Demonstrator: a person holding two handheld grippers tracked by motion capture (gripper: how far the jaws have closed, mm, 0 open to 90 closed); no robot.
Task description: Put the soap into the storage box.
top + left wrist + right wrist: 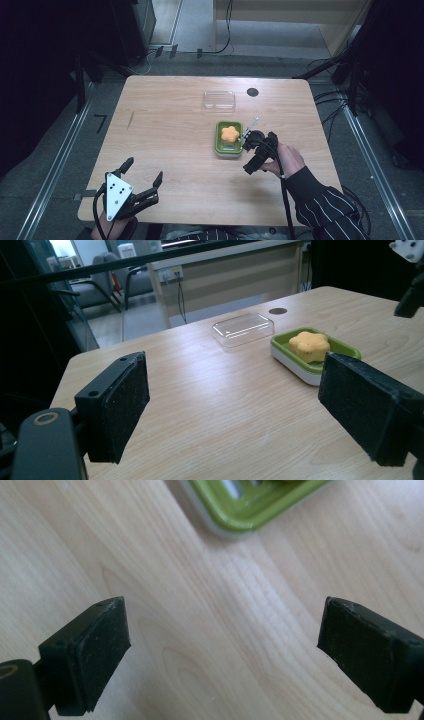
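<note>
Both grippers open at a wooden table (175, 125), holding nothing.

The right gripper (257, 150) hovers just right of a green dish (220, 145) holding a yellow flower-shaped soap (230, 133); it should likely approach squarely. The left gripper (137, 182) waits near-left.

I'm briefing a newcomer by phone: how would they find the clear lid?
Look at the wooden table, toward its far edge. The clear plastic lid lies there alone, beyond the green soap dish; unlike the dish it is see-through and empty.
</note>
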